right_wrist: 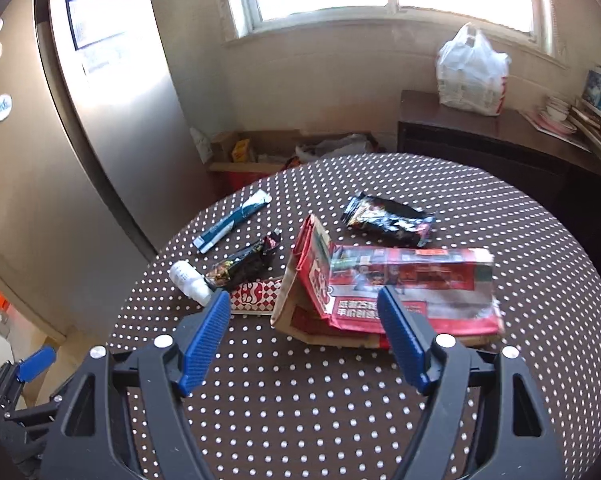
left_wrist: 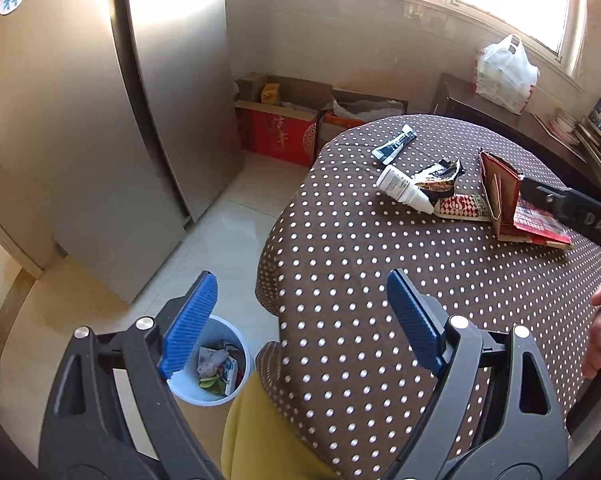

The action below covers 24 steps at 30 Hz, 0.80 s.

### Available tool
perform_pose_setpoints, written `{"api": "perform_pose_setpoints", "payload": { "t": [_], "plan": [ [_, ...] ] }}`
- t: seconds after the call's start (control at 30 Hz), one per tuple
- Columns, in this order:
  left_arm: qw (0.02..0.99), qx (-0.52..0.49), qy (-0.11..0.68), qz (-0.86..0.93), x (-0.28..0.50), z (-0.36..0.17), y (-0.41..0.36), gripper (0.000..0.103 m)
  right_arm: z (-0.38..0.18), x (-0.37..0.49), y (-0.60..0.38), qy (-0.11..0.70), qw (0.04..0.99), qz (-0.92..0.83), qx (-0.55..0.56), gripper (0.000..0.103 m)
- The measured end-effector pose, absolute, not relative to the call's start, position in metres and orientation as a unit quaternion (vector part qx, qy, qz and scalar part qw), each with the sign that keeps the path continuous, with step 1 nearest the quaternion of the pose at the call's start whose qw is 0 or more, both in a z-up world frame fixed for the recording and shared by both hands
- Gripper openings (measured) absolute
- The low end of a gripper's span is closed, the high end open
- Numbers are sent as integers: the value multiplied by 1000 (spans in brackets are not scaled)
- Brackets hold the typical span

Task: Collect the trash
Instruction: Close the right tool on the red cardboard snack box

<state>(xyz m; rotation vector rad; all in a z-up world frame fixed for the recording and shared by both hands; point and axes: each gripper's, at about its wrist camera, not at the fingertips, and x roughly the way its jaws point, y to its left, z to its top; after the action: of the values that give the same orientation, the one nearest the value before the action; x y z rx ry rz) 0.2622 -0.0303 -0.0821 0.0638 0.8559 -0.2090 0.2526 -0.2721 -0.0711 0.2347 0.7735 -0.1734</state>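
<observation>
bin (left_wrist: pixel 210 364) below left gripper (left_wrist: pixel 300 320): part-filled | both grippers, right gripper (right_wrist: pixel 302 340) included: spread, empty | ahead: wrappers (right_wrist: pixel 388 220), bottle (right_wrist: pixel 190 282), paper bag (right_wrist: pixel 380 292) left

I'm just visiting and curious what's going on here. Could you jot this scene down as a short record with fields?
Setting: round table with a dotted brown cloth, beside a fridge
Left gripper: open, empty
Right gripper: open, empty, aimed toward the red paper bag
Trash on table: red paper bag, white bottle, toothpaste tube, two black wrappers
Bin: white, on the floor by the table, already holding scraps
Task state: trash still on the table
</observation>
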Motion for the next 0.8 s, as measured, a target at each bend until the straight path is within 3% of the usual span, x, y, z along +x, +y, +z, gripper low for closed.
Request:
{"api": "perform_pose_setpoints", "payload": {
  "t": [0.3, 0.37, 0.43, 0.47, 0.5, 0.8],
  "plan": [
    [895, 18, 432, -105, 287, -87, -41, 88, -105, 304, -282, 420, 896, -100, 102, 72],
    [891, 15, 439, -118, 294, -88, -47, 89, -112, 309, -290, 423, 894, -84, 122, 37],
    [884, 10, 448, -136, 303, -92, -56, 89, -111, 306, -296, 415, 897, -69, 136, 29],
    [882, 10, 451, -139, 306, -93, -58, 89, -107, 302, -299, 408, 900, -65, 140, 15],
    [880, 7, 453, -142, 310, -94, -62, 89, -101, 295, -303, 394, 905, -68, 146, 11],
    [887, 17, 438, -144, 352, -104, -105, 89, -81, 266, -327, 340, 919, -77, 184, 9]
  ]
}}
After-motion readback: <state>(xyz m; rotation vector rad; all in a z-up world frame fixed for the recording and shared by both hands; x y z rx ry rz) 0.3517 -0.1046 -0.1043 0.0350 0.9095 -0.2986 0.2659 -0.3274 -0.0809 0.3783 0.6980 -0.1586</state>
